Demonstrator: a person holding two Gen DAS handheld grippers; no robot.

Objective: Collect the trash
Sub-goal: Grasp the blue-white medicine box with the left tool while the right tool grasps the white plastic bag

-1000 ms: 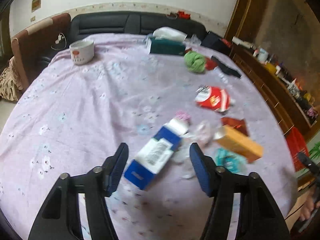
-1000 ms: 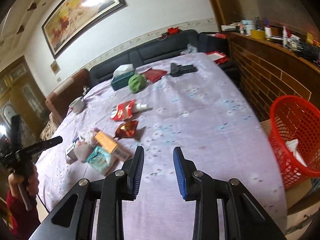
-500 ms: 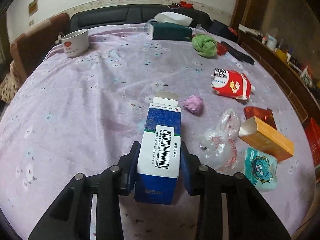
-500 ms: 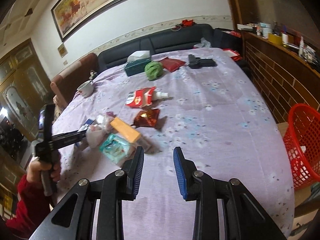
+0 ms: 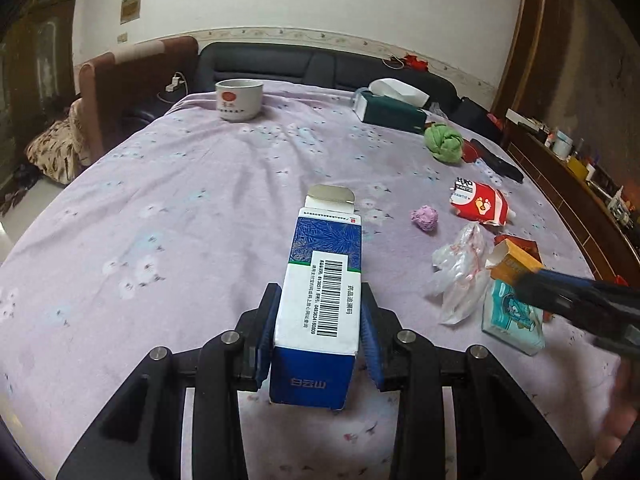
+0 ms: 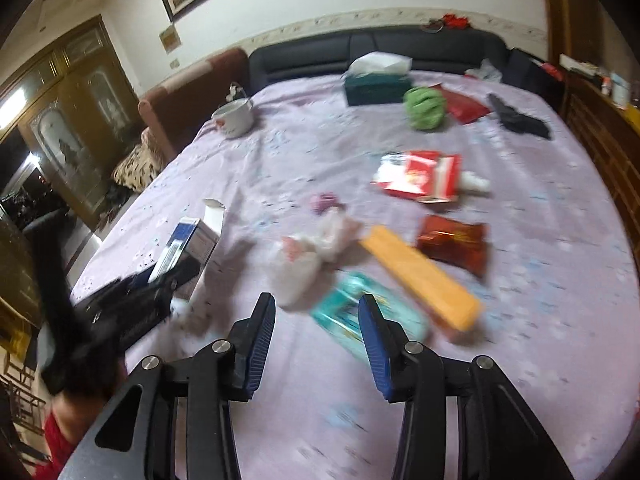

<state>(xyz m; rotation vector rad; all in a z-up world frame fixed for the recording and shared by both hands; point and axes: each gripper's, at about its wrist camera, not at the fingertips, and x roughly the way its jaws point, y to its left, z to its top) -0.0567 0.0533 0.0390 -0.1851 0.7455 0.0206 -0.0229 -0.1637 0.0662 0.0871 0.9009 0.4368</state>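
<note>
A: While the lilac flowered cloth (image 5: 168, 200) is spread over the worktop, where is the blue and white carton (image 5: 320, 300) found?

B: It is clamped between the blue pads of the left claw (image 5: 318, 336), barcode side up, its open flap pointing away from the camera. Its far end appears raised off the cloth.

A: And the right claw (image 6: 316, 344)?

B: Its jaws have just been opening and are seen apart, with nothing pressed between them. It is held above the teal packet (image 6: 360, 316), which lies flat on the cloth. That view is blurred.

A: What other trash is seen?

B: An orange box (image 6: 420, 276) is lying just beside the teal packet, with a crumpled clear plastic bag (image 6: 308, 252) on its other side. A dark red foil wrapper (image 6: 454, 242) is placed beyond the orange box, a red and white pouch (image 6: 418, 176) farther back, and a small purple wad (image 5: 425, 218) near the bag.

A: And at the far end?

B: A white cup (image 5: 239, 99), a dark green tissue box (image 5: 390, 111) and a green bundle (image 5: 444, 144) are seen there, well apart from the carton.
</note>
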